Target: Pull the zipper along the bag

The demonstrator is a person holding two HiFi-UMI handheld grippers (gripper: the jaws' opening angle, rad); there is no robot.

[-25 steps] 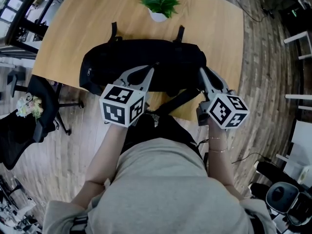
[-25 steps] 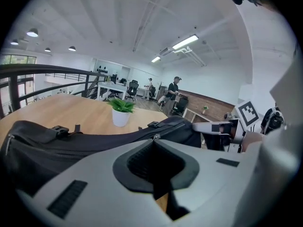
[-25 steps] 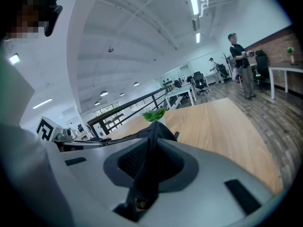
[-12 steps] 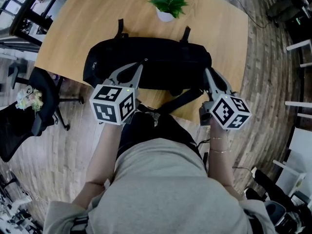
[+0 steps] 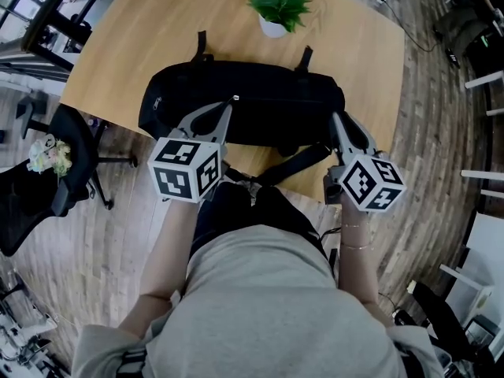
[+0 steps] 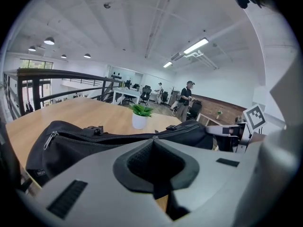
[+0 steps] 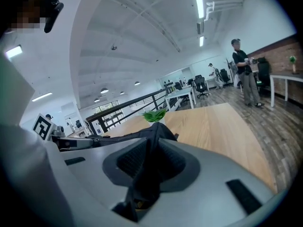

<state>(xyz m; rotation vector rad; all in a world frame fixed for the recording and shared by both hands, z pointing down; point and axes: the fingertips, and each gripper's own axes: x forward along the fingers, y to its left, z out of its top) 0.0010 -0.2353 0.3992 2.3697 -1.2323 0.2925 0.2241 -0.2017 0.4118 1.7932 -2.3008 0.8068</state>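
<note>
A black bag (image 5: 268, 101) lies lengthwise on the wooden table (image 5: 142, 30). My left gripper (image 5: 234, 101) is shut on the small zipper pull on top of the bag, a little left of its middle. In the left gripper view the jaws meet at the zipper line (image 6: 94, 138), which runs off to the left. My right gripper (image 5: 335, 116) is at the bag's right end. Its jaws have just been opening, and a fold of black bag fabric (image 7: 152, 141) still stands pinched between them.
A potted plant (image 5: 277, 12) stands behind the bag. The bag's strap (image 5: 295, 164) hangs over the table's near edge toward the person. A black office chair (image 5: 47, 179) stands at the left on the floor. A person (image 7: 244, 72) stands far off in the room.
My left gripper has moved left along the top of the bag, its jaws shut throughout. The right gripper has stayed at the bag's right end.
</note>
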